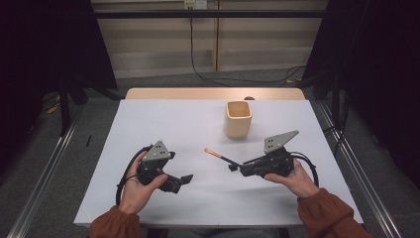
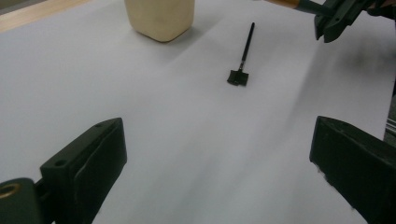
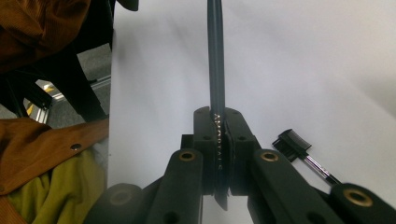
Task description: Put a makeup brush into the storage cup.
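My right gripper point(image 1: 234, 166) is shut on a slim dark pencil-like stick with an orange end point(image 1: 214, 153), held level just above the white table and pointing left. The right gripper view looks along that stick point(image 3: 215, 65), clamped between the closed jaws of the gripper point(image 3: 216, 122). A small black comb-headed brush point(image 2: 242, 59) lies flat on the table below it, and its comb head point(image 3: 293, 141) lies just right of those jaws. My left gripper point(image 1: 184, 179) rests at the front left, open, with nothing between its jaws point(image 2: 219, 161).
A beige square cup point(image 1: 238, 119) stands upright behind the right gripper, its base point(image 2: 159, 17) at the top of the left gripper view. The white table top point(image 1: 163, 124) ends in a wooden strip at the back. Brown sleeves come in from the front edge.
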`<state>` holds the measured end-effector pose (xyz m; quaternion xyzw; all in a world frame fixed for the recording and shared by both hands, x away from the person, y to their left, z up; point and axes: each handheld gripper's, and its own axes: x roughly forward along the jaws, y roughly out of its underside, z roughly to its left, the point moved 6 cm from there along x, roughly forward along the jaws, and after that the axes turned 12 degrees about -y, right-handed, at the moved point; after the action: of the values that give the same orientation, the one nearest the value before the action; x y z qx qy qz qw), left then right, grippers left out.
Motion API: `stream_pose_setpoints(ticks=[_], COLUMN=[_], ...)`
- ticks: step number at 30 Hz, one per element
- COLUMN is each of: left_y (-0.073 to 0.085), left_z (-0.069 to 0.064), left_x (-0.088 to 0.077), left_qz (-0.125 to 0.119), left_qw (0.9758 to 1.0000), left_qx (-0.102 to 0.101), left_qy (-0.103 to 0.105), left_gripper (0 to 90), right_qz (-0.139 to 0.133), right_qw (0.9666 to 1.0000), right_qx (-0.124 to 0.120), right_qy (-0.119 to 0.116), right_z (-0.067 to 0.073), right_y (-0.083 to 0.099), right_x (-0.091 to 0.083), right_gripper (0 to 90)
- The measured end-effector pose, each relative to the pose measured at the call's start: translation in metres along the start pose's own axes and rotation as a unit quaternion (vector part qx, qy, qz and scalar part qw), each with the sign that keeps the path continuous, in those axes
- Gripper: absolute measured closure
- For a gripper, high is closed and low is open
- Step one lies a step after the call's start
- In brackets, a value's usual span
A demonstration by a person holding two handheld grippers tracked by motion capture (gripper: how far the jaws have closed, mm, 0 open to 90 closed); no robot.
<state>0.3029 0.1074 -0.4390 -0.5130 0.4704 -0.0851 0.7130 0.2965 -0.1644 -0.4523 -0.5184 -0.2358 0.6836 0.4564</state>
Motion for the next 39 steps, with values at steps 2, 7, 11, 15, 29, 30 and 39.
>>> stream_pose_setpoints(ticks=[2,7,11,15,29,30,39], left_y=[0.001,0.002,0.003,0.003,0.007,0.008,0.008], left_z=[-0.001,0.002,0.000,-0.001,0.003,0.003,0.004], left_x=[0.000,0.000,0.001,0.001,0.004,0.004,0.003], left_qz=[-0.001,-0.008,-0.007,-0.004,-0.005,-0.006,-0.010], left_qw=[1.0000,0.9999,0.9999,1.0000,0.9999,0.9999,0.9999], left_qx=[0.001,-0.008,-0.008,-0.004,-0.010,-0.010,-0.009], left_qy=[0.000,-0.004,-0.003,0.001,0.000,-0.002,-0.002], left_gripper=[3.8,3.8,3.8,3.8,3.8,3.8,3.5], right_qz=[-0.008,-0.019,-0.029,-0.042,-0.114,-0.121,-0.157], right_qw=[1.0000,0.9998,0.9996,0.9991,0.9930,0.9921,0.9865], right_qx=[0.000,0.004,-0.003,-0.007,-0.029,-0.032,-0.048], right_qy=[-0.001,-0.008,-0.008,-0.007,-0.011,-0.010,-0.003], right_z=[0.000,0.001,0.003,0.004,0.008,0.008,0.009], right_y=[0.000,0.001,-0.001,-0.001,-0.010,-0.011,-0.016], right_x=[0.000,0.002,0.003,0.003,0.000,0.000,-0.003], right_gripper=[85.4,85.3,85.4,85.4,85.3,85.4,85.3])
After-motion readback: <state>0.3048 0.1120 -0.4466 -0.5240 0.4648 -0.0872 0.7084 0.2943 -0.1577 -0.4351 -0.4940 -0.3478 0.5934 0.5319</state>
